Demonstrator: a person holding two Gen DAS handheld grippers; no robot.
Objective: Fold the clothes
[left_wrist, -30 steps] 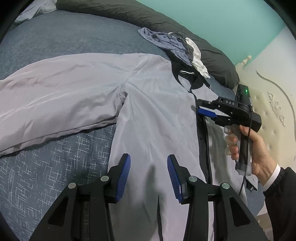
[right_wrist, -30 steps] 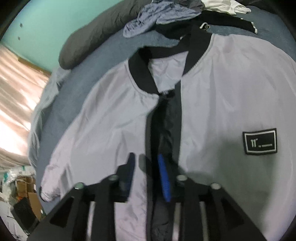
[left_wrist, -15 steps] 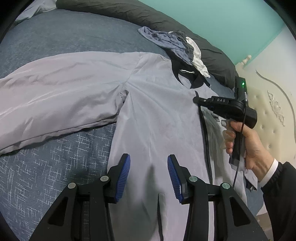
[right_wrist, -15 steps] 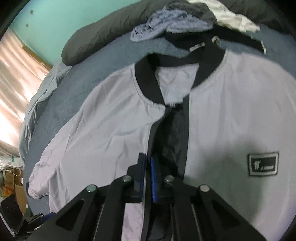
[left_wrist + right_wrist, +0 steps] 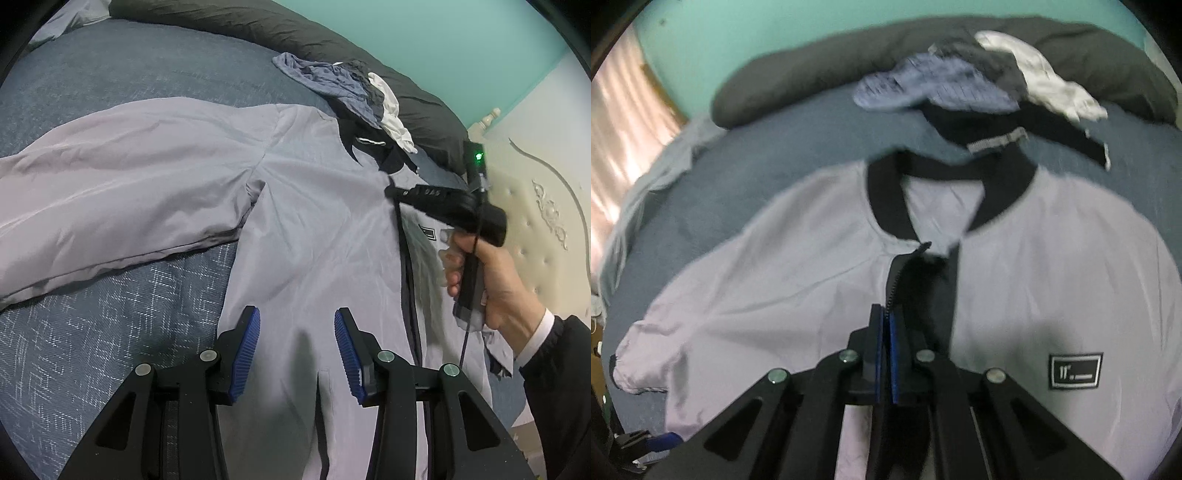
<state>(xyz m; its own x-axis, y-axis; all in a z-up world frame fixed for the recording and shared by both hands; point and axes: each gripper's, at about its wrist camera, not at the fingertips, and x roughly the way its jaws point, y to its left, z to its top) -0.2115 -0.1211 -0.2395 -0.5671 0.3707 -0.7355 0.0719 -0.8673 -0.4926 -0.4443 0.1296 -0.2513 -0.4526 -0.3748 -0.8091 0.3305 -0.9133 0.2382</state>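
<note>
A light grey zip jacket (image 5: 314,229) with a black collar lies face up on the bed, its sleeve spread out to the left. My left gripper (image 5: 297,350) hangs open just above the jacket's lower front, with nothing between its blue pads. My right gripper (image 5: 885,321) is shut on the jacket's black zipper edge (image 5: 897,280) below the collar, and the toothed edge rises out of the closed pads. In the left wrist view the right gripper (image 5: 391,191) sits at the jacket's front opening, held by a hand (image 5: 491,280). A logo patch (image 5: 1075,370) shows on the jacket's chest.
A heap of blue, dark and white clothes (image 5: 332,81) lies past the collar against a long dark bolster (image 5: 258,22). The blue bedcover (image 5: 110,332) shows to the left of the jacket. A cream headboard (image 5: 535,184) stands at the right.
My right gripper's jaws closed on the zipper edge, then the gripper rolled and drew that edge up a little. My left gripper stayed where it was, open.
</note>
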